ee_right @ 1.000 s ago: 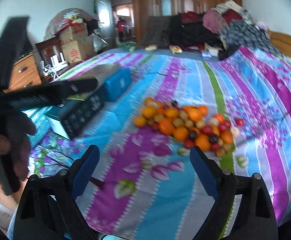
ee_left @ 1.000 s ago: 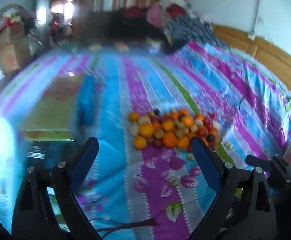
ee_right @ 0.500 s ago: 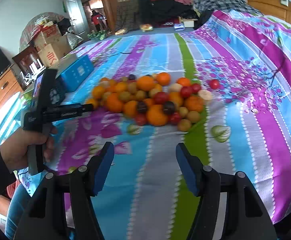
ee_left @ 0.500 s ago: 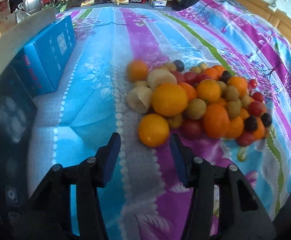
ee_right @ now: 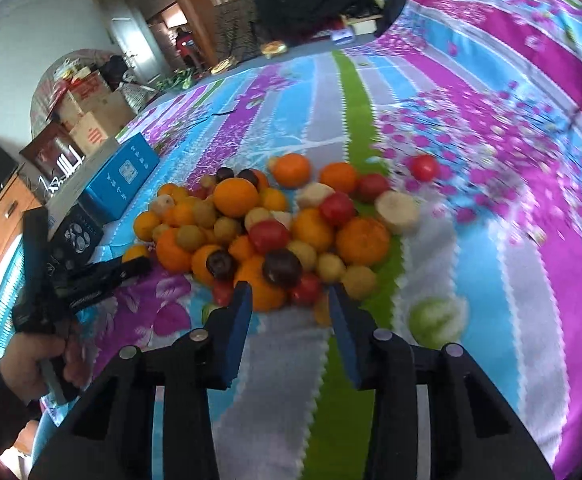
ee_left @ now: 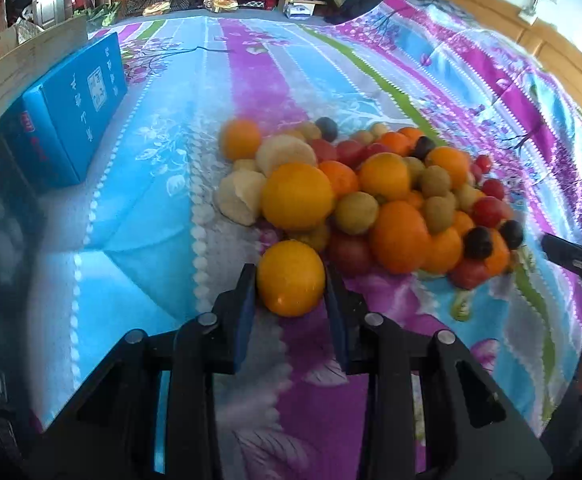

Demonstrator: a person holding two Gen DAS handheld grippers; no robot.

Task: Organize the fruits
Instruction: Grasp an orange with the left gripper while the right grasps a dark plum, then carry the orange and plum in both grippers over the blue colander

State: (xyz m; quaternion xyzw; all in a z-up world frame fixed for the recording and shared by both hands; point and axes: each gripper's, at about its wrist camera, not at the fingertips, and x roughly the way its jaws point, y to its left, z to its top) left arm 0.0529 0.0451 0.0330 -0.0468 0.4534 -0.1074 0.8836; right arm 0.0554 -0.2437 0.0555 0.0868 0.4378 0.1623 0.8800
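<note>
A pile of fruit (ee_left: 387, 196) lies on the striped, flowered bedspread (ee_left: 139, 264): oranges, red tomatoes, dark plums, small yellow-green fruits and pale peeled pieces. My left gripper (ee_left: 289, 270) is closing, and its blue pads press both sides of the nearest orange (ee_left: 291, 280), at the pile's front left edge. The right wrist view shows the same pile (ee_right: 275, 224). There my right gripper (ee_right: 289, 287) is closing with its tips at the pile's near edge. An orange (ee_right: 261, 294) and a tomato (ee_right: 307, 289) sit between the tips, not clamped. A hand (ee_right: 39, 364) holds the left gripper (ee_right: 91, 280).
A blue box (ee_left: 71, 108) and a dark box (ee_right: 75, 236) lie on the bed left of the pile. One tomato (ee_right: 423, 167) sits apart at the right. Clothes are heaped at the bed's far end, a wooden headboard (ee_left: 563, 40) runs along the right, and cardboard boxes (ee_right: 91, 120) stand beyond the left edge.
Both grippers came down toward the fruit pile and their jaws narrowed. The left pads went from wide open to gripping the nearest orange. The right gripper moved up to the pile's near edge.
</note>
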